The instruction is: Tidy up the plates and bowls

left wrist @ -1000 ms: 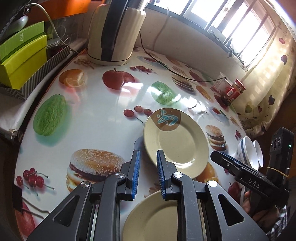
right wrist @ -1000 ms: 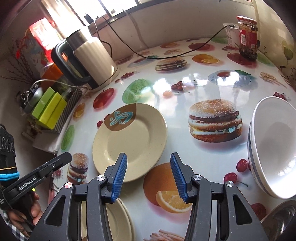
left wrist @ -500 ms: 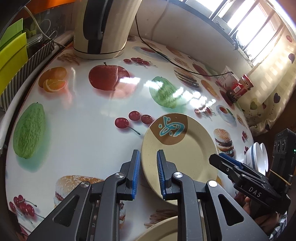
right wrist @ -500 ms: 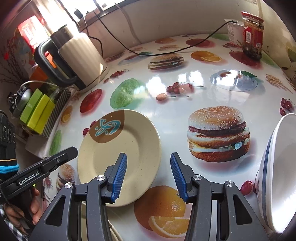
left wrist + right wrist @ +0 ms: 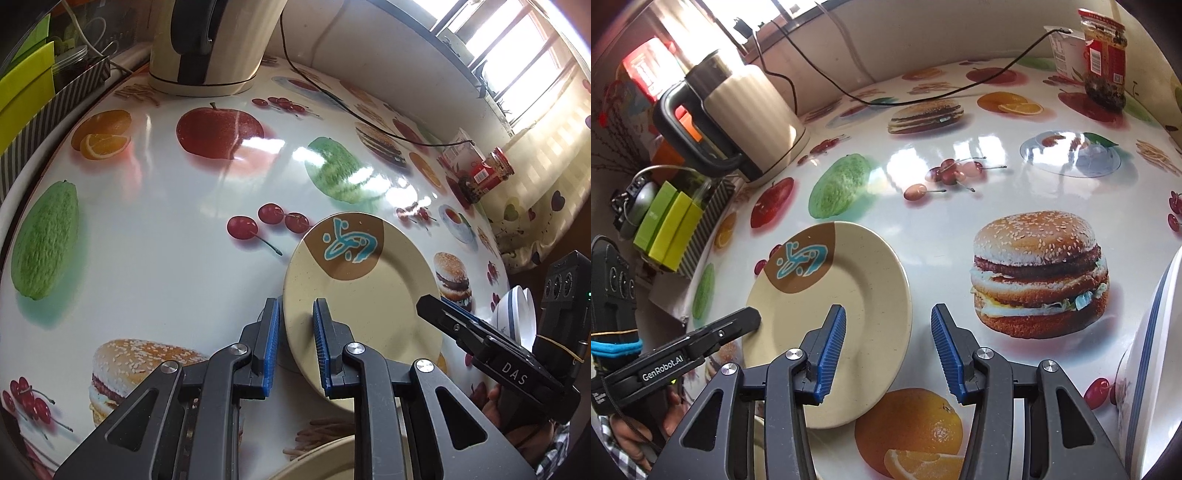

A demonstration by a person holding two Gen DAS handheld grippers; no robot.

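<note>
A cream plate with a brown patch and a blue mark lies flat on the fruit-print table. My left gripper stands narrowly open astride the plate's left rim, and a gap shows beside the left pad. In the right wrist view the left gripper's tip meets that same rim of the plate. My right gripper is open over the plate's right edge, the rim lying between its fingers. A second cream plate peeks in at the bottom. White bowls with blue rims are stacked on the right.
A cream kettle with a black handle stands at the back, its cable trailing across the table. A red-labelled jar sits at the far right corner. Green boxes in a striped holder line the left edge. A person's hand holds the left gripper.
Both grippers have moved forward and down toward the patterned plate. The left fingers now straddle its left rim and the right fingers reach its right edge. The jaw gaps look unchanged.
</note>
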